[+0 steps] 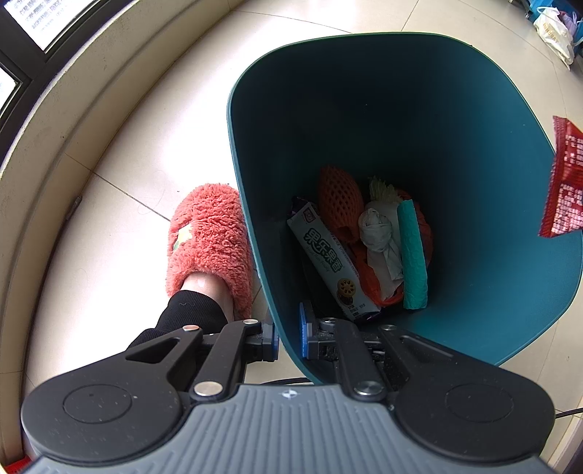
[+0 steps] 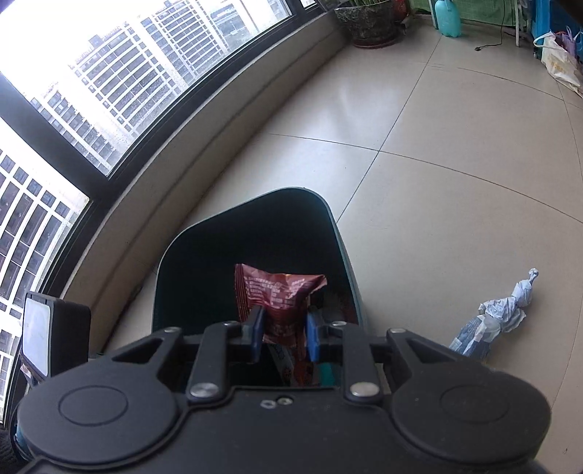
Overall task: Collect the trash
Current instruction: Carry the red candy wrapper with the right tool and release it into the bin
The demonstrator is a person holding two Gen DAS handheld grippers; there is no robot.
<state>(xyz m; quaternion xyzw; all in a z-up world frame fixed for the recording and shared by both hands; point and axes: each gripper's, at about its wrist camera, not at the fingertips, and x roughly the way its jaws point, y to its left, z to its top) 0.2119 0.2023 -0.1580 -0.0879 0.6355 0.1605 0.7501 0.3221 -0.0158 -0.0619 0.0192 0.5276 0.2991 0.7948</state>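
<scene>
My left gripper is shut on the near wall of a teal trash bin. Inside the bin lie a snack box, an orange foam net, a crumpled white tissue, a teal wrapper and an orange bag. My right gripper is shut on a red snack wrapper and holds it over the bin's opening. The same wrapper shows at the right edge of the left wrist view. A twisted blue-white paper wrapper lies on the floor right of the bin.
A foot in an orange fluffy slipper stands just left of the bin. A curved window sill runs along the left. A plant pot, a teal bottle and white bags stand at the far side of the tiled floor.
</scene>
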